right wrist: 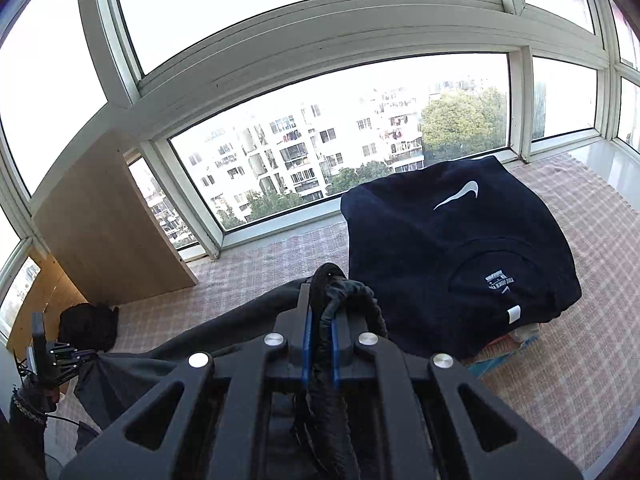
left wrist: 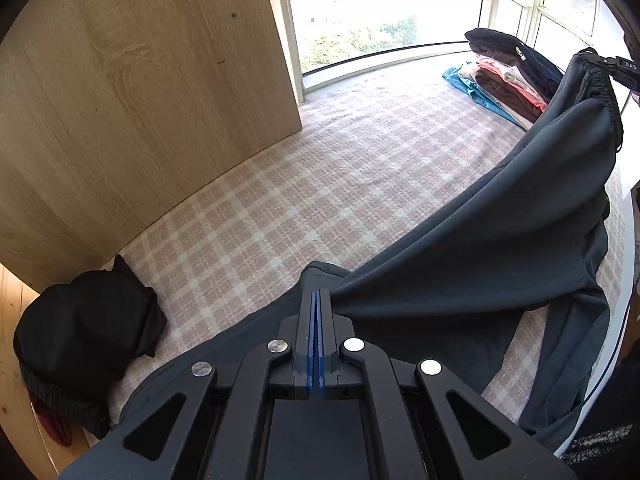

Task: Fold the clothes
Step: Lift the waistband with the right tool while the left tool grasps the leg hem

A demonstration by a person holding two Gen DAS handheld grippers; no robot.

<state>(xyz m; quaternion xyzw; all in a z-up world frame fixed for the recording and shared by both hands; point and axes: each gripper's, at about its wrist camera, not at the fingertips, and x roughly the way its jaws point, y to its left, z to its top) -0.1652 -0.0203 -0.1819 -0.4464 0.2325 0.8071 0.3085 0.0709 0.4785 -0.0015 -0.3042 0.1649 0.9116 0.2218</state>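
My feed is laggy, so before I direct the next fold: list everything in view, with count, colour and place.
dark grey pants: one, slate grey, stretched above the mat between both grippers, legs trailing onto it
black garment: one, crumpled, on the mat's edge by the wooden cabinet
stack of folded clothes: one pile, maroon, coral, cream and blue layers, by the window
navy top: one, white swoosh logo, topmost on that pile
checked mat: one, pink and white, under everything
wooden cabinet: one, light oak, left of the mat
windows: several white-framed panes, behind the mat
left gripper: black, blue pads, fingers shut on a pants leg
right gripper: black, blue pads, fingers shut on the waistband
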